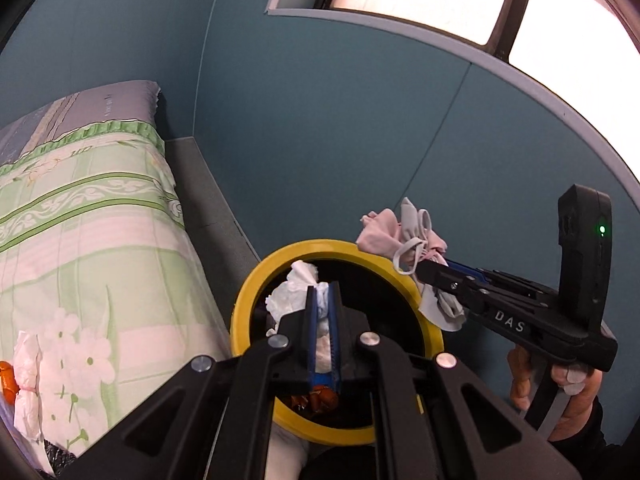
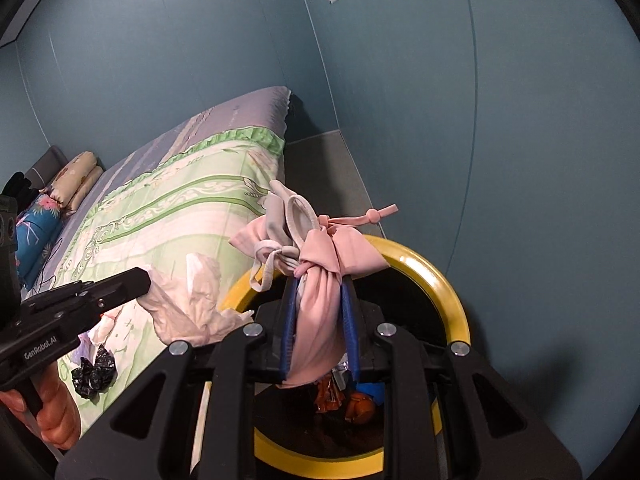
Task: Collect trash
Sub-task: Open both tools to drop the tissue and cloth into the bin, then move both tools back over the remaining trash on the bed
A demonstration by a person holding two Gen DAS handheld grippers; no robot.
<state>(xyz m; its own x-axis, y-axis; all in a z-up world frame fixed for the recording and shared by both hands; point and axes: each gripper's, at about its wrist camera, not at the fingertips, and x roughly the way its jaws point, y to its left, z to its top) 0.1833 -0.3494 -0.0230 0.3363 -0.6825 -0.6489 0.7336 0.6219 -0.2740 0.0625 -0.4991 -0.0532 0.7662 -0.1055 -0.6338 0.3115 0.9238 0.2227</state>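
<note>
A black bin with a yellow rim (image 1: 256, 280) stands on the floor beside the bed. My left gripper (image 1: 324, 286) is shut on a crumpled white tissue (image 1: 288, 292) and hangs over the bin's mouth. From the right, my right gripper (image 1: 424, 268) reaches over the rim, shut on a knotted bundle of pink and grey face masks (image 1: 384, 236). In the right wrist view the mask bundle (image 2: 320, 308) is pinched between the blue pads of the right gripper (image 2: 320, 280) above the yellow rim (image 2: 448, 292). The left gripper (image 2: 144, 276) holds the tissue (image 2: 188, 300) at the left. Orange wrappers (image 2: 360, 404) lie inside the bin.
The bed with a green floral cover (image 2: 160, 216) lies left of the bin, with pillows (image 2: 76, 184) at its far end. On it lie a crumpled black bag (image 2: 94, 372), another white tissue (image 1: 26, 364) and an orange scrap (image 1: 6, 380). A blue wall stands close behind the bin.
</note>
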